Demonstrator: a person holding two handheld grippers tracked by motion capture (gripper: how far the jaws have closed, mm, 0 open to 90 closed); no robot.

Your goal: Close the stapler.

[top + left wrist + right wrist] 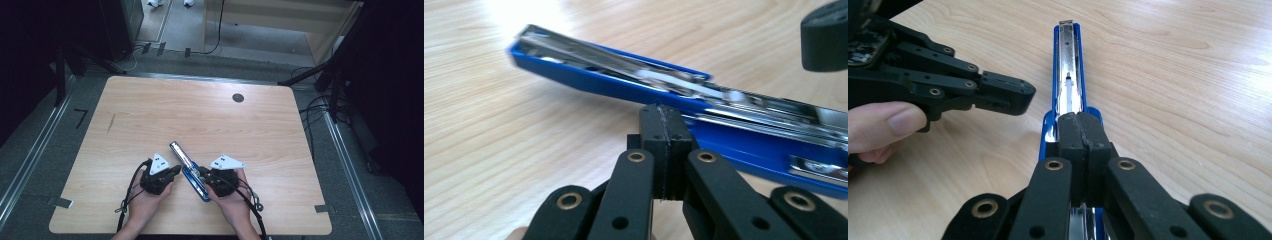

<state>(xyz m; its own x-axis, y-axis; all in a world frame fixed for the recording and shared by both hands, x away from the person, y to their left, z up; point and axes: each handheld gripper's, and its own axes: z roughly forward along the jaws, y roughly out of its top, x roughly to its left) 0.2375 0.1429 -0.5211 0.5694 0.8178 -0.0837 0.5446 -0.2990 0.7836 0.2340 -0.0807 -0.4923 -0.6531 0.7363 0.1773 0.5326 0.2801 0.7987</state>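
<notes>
The right tool [204, 176] has its two black jaws pressed flat together, pad against pad, with nothing between them. In the right gripper view its tips [1083, 131] sit directly over the blue stapler [1068, 85], about halfway along it; whether they rest on the metal or hover just above it cannot be told. The left tool [176, 170] is also pressed shut on nothing. In its own view the closed tips [663, 131] stand just in front of the stapler's blue side wall [614, 82], very close, with contact unclear. From the right gripper view the left tool [1013, 95] comes in from the left and stops just short of the stapler, with a strip of bare wood between.

The stapler [189, 169] lies on the desk [200, 110] between the two tools, near the person's edge and about midway across. It is swung open, its shiny metal staple channel facing up along the blue body. Its long axis runs diagonally in the high view: the far end points away from the person and to the left, the near end towards the right hand [235, 205]. The left hand [145, 202] holds its tool to the stapler's left.
</notes>
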